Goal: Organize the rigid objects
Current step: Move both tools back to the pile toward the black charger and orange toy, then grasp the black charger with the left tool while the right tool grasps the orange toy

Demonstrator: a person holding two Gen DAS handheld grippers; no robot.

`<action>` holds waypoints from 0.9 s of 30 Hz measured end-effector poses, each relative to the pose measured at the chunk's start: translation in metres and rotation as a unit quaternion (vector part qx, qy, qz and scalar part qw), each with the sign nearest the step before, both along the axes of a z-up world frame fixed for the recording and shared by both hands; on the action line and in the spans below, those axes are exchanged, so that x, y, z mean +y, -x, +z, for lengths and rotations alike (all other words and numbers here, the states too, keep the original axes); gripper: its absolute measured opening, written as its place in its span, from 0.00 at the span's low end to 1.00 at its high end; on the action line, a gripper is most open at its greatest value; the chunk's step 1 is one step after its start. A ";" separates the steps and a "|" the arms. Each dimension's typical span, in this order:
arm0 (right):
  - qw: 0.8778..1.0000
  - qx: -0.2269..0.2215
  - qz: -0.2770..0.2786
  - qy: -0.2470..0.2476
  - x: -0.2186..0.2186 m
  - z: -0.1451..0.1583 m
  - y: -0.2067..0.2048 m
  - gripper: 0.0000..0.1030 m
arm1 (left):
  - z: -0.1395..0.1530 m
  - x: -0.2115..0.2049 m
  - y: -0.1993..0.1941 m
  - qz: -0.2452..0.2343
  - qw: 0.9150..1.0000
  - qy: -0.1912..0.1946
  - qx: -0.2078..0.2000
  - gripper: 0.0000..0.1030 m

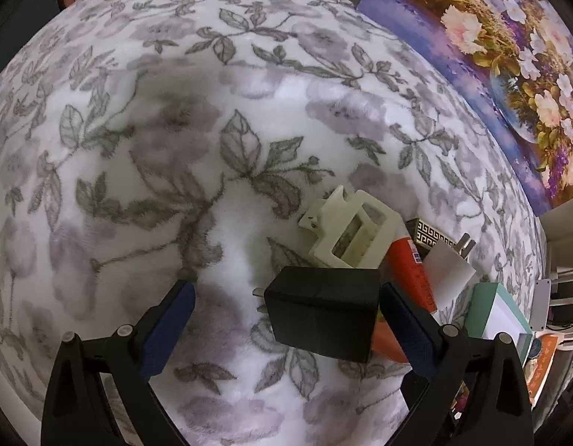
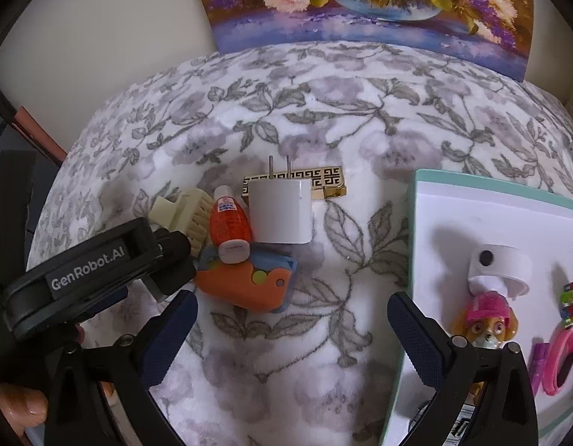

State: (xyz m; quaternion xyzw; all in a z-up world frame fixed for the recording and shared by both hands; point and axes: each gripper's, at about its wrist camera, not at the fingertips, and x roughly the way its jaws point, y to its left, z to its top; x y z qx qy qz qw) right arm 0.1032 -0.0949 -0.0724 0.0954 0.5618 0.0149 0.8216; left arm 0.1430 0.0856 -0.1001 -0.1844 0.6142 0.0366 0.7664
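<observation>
On the floral blanket lies a cluster: a black power adapter [image 1: 323, 312], a cream hair clip [image 1: 351, 228] [image 2: 182, 210], an orange bottle [image 2: 228, 225] [image 1: 412, 271], a white plug adapter [image 2: 280, 210] [image 1: 451, 267], a gold patterned bar [image 2: 323, 182] and an orange-and-blue toy [image 2: 249, 284]. My left gripper [image 1: 286, 319] is open, its right finger beside the black adapter, which lies between the fingers. My right gripper [image 2: 292, 329] is open and empty over the blanket, just near of the cluster. The left gripper body [image 2: 93, 271] shows in the right wrist view.
A white tray with a teal rim [image 2: 412, 223] [image 1: 487, 304] lies at the right, holding a white cap [image 2: 500, 265], a pup figurine [image 2: 487, 321], pink items [image 2: 561, 356] and a colourful piece. A flower painting [image 2: 360, 7] [image 1: 490, 55] leans at the blanket's far edge.
</observation>
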 end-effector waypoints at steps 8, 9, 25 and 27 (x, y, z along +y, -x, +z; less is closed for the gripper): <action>1.000 0.006 -0.003 -0.005 0.001 -0.007 -0.004 1.00 | 0.001 -0.003 0.000 -0.010 1.000 0.020 -0.005 0.73; 1.000 0.007 -0.003 -0.006 0.001 -0.008 -0.004 1.00 | 0.001 -0.003 0.000 -0.011 1.000 0.024 -0.005 0.71; 1.000 0.009 0.002 -0.009 0.011 -0.013 -0.008 1.00 | 0.012 0.012 0.006 0.002 1.000 0.005 -0.006 0.46; 1.000 0.010 0.006 -0.010 0.016 -0.014 -0.010 1.00 | 0.014 0.020 0.007 0.009 1.000 0.000 -0.005 0.27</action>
